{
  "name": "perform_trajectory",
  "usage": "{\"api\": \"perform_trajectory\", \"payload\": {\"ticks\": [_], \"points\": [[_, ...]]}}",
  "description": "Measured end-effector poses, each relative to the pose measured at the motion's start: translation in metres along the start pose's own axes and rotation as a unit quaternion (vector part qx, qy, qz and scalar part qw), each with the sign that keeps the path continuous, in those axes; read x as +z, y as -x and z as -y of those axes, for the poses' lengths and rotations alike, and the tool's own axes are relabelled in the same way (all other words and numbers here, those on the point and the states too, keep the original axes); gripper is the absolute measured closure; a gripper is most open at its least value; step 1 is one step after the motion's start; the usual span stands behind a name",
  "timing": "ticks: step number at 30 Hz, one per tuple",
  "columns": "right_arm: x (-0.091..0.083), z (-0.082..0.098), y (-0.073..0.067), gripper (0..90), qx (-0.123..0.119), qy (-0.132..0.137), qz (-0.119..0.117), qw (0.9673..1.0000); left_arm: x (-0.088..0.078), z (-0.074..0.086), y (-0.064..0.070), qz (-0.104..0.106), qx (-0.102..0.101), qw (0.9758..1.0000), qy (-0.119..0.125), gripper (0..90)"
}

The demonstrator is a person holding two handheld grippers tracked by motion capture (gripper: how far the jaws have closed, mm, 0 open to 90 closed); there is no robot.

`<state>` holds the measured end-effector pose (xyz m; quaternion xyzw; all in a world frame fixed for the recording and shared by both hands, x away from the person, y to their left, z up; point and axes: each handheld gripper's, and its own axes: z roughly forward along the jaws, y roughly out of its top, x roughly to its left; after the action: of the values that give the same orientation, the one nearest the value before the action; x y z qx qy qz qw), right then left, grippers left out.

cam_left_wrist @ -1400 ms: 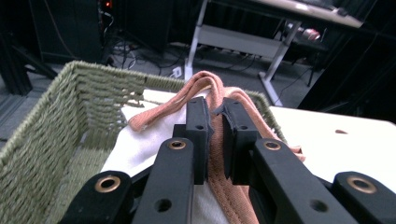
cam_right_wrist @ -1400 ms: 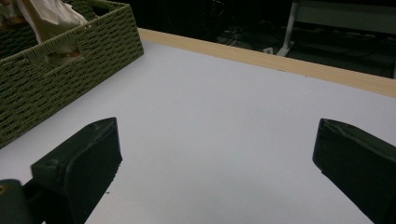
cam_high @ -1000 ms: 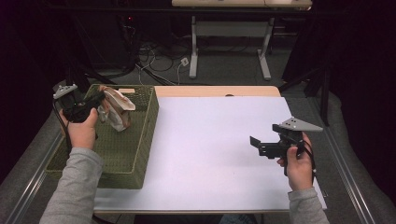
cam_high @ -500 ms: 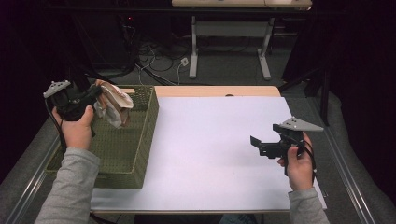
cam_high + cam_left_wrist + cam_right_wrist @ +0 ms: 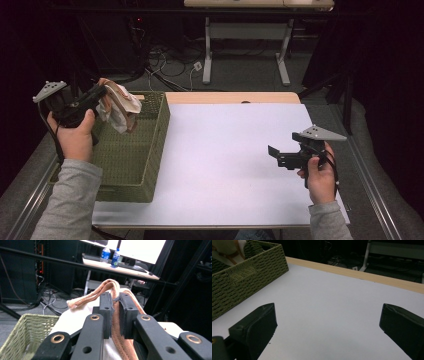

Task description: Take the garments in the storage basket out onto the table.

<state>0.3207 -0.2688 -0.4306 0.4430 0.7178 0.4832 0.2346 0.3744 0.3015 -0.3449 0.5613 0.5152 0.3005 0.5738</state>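
Table [image 5: 235, 165]: white sheet over my work surface, bare in the middle, with a wooden edge at the far side; this is the open ground I judge the cloth should come to.
Basket [image 5: 132, 160]: green woven bin standing at the left end of the table; its near wall also shows at the upper left of the right gripper view [image 5: 242, 275]; to do this step well I should raise the cloth clear above the rim before carrying it sideways, so the hanging part does not drag on the weave or tip the bin.
Cloth [image 5: 119, 106]: a cream piece with a tan stitched border, hanging in the air over the basket's far left corner, bunched and drooping below my grip; in the left gripper view the border [image 5: 117, 315] runs straight up between my pads; the hold is on the hem alone, so I should move slowly and avoid swinging.
Left gripper [image 5: 95, 95]: my fingers [image 5: 106, 307] are pinched tight on the cloth's border; nothing slack shows between them.
Right gripper [image 5: 281, 156]: held low over the table's right side, well apart from the basket; its fingers [image 5: 259, 322] stand wide with nothing between them; ready to take a free corner once the cloth comes across.
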Motion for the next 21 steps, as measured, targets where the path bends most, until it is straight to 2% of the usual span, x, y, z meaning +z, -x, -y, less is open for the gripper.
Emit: {"api": "perform_trajectory", "payload": {"ticks": [11, 21], "points": [[-0.001, -0.001, -0.001, 0.7, -0.002, -0.002, 0.0, 1.0, -0.005, -0.008, 0.023, 0.036, 0.009, 0.9993, 0.005, 82.2], [0.002, 0.0, -0.001, 0.8, -0.004, -0.002, -0.002, 1.0, -0.003, -0.008, 0.046, 0.073, 0.019, 0.9971, 0.007, 82.2]]}}
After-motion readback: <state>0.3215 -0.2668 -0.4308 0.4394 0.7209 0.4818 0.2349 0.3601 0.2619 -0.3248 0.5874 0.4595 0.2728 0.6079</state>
